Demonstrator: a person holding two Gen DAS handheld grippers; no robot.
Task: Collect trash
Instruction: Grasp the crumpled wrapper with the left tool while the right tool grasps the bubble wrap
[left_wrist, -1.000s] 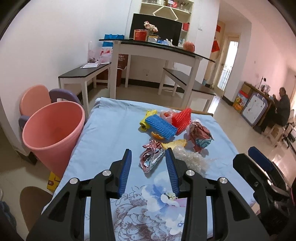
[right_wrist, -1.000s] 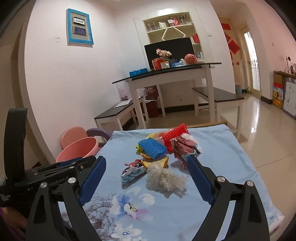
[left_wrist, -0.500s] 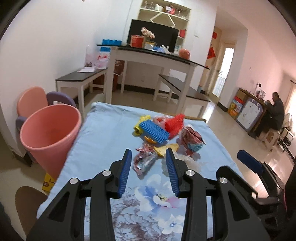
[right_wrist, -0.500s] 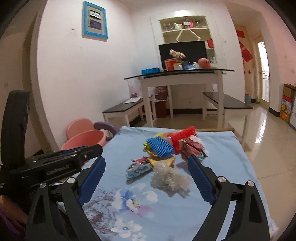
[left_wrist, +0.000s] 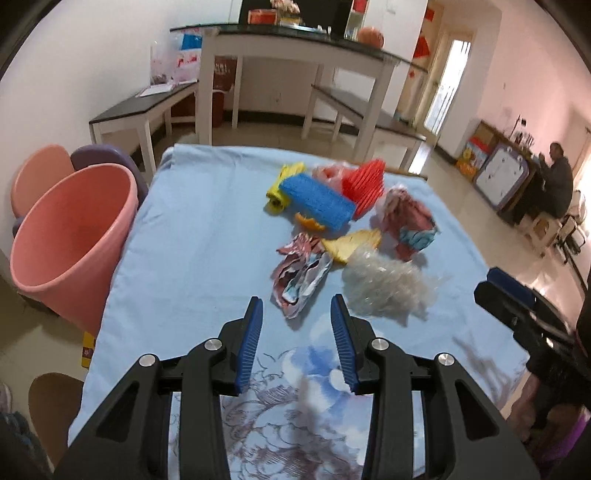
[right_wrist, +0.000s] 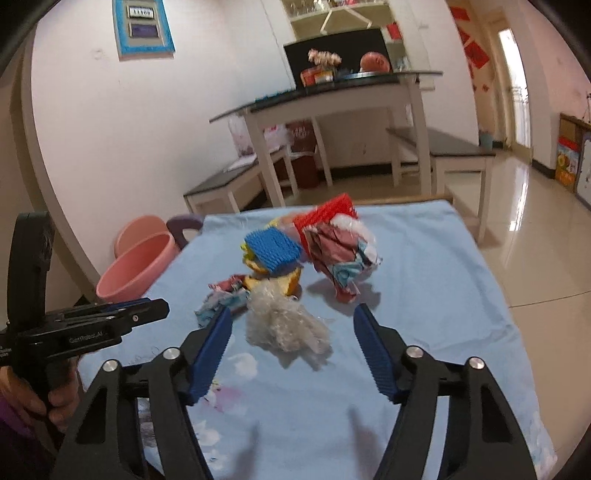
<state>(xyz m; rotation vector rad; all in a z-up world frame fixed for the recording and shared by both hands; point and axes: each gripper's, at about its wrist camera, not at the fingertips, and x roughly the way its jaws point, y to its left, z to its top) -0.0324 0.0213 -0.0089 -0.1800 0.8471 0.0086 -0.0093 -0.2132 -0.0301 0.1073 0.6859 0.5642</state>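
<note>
Compared with a second ago both grippers have dropped in closer to the trash pile, and the whole pile sits bigger and lower in both views now. The right gripper (right_wrist: 291, 317) has just been narrowing its jaws, but they're not gripping anything yet: the clear plastic wad (right_wrist: 284, 325) lies between the blue pads, with a gap on each side.

The left gripper (left_wrist: 295, 308) is parted about halfway with nothing held; the crumpled foil wrapper (left_wrist: 301, 277) sits just past its tips at about 12 o'clock, not touching.

Rest of the trash is on the blue floral cloth (left_wrist: 207, 229). From the left wrist view, taking the foil wrapper as centre:
- yellow peel piece (left_wrist: 352, 242) at 1 o'clock, touching it
- blue foam net (left_wrist: 317, 201) at 12, further back
- red foam net (left_wrist: 364, 184) at 1, behind the blue one
- yellow bag (left_wrist: 282, 184) at 11
- big crumpled printed wrapper (left_wrist: 410, 221) at 2

The pink bin (left_wrist: 70, 240) stands off the cloth's edge at 9 o'clock, beside the table. In the right wrist view a hand (right_wrist: 22, 395) is wrapped around the left gripper's handle at 8 o'clock.
</note>
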